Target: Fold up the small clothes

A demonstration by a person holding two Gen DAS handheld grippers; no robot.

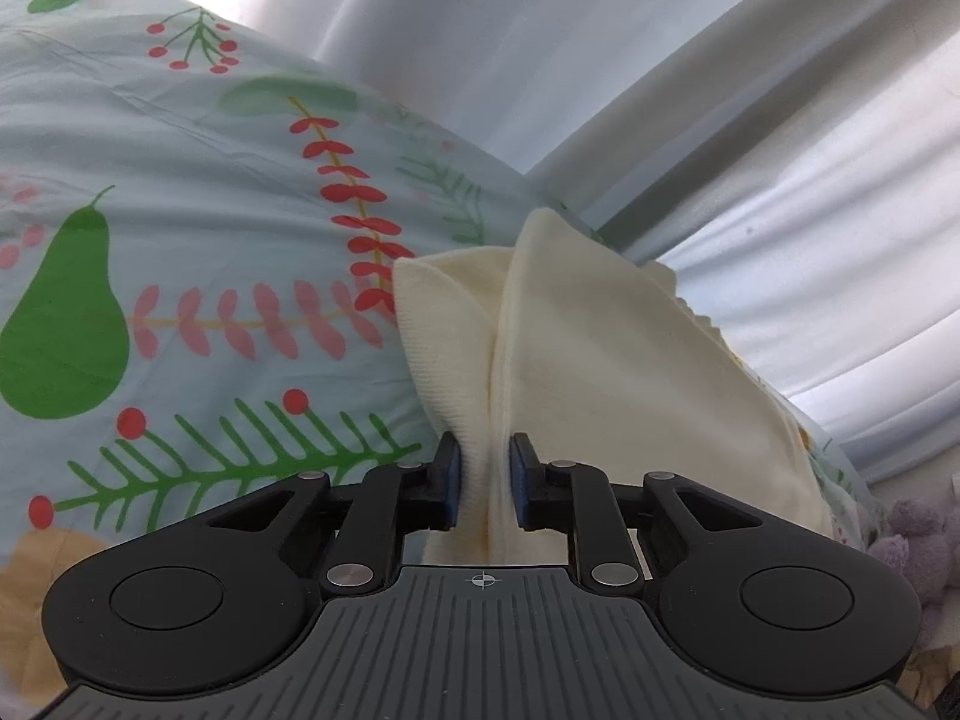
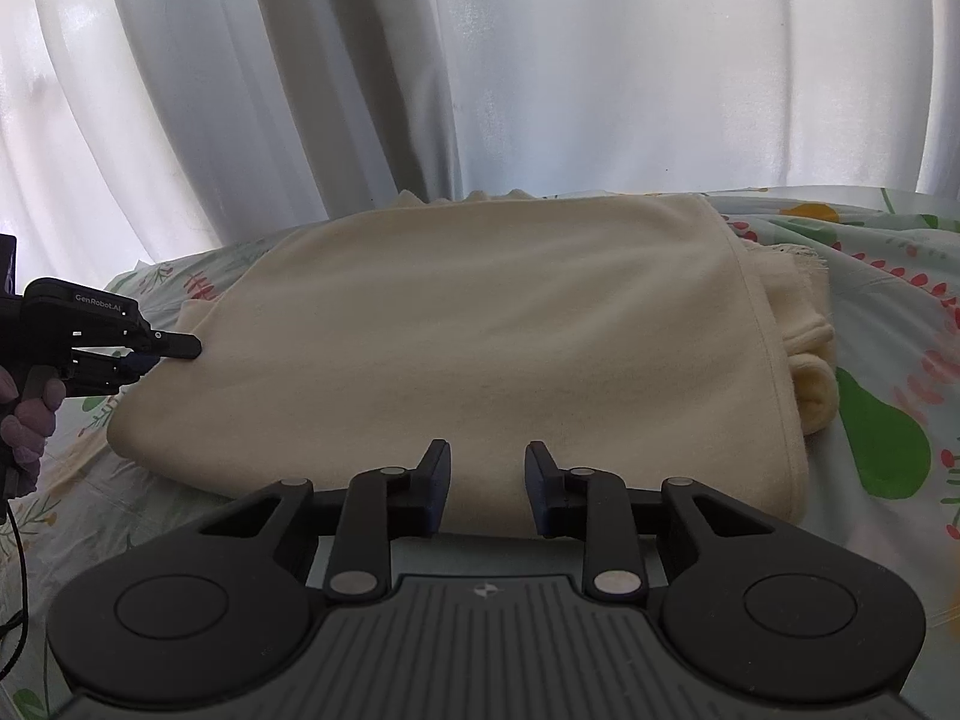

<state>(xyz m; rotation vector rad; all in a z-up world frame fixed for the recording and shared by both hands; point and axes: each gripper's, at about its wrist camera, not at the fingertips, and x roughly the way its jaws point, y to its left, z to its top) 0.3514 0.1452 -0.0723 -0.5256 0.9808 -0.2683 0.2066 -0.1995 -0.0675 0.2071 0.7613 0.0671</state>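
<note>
Looks mostly folded already: left tool (image 1: 485, 468) clamped on the cream garment (image 2: 468, 330) edge, right tool (image 2: 487, 492) hanging open, probably one fold left.

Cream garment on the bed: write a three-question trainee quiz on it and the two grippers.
1. True or false: the left gripper has cream garment fabric between its fingers.
2. Multiple choice: the right gripper is A) shut on the garment, B) open at the garment's near edge, C) holding the curtain.
3. Short answer: what fruit is printed in green on the bedsheet?

Key: 1 true. 2 B. 3 a pear.
</note>
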